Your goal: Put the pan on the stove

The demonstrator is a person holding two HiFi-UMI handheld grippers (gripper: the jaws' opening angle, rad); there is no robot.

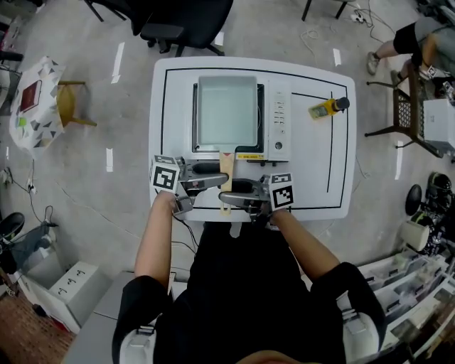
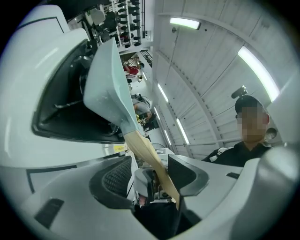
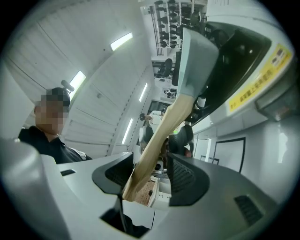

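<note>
A square pale-blue pan [image 1: 226, 110] sits on the portable stove [image 1: 279, 121] on the white table [image 1: 313, 185]. Its wooden handle [image 1: 226, 165] points toward me. My left gripper [image 1: 219, 175] reaches in from the left and my right gripper [image 1: 229, 194] from the right, both around the handle. In the left gripper view the handle [image 2: 150, 157] runs down from the pan [image 2: 105, 84] between open jaws, close to the right pad [image 2: 185, 173]. In the right gripper view the handle [image 3: 159, 140] leans by the left pad [image 3: 117, 176], with a gap on the other side.
A yellow bottle with a black cap [image 1: 327, 107] lies on the table right of the stove. An office chair [image 1: 181, 21] stands beyond the table's far edge, and a wooden chair [image 1: 67, 103] to its left. A seated person [image 1: 412, 43] is at the far right.
</note>
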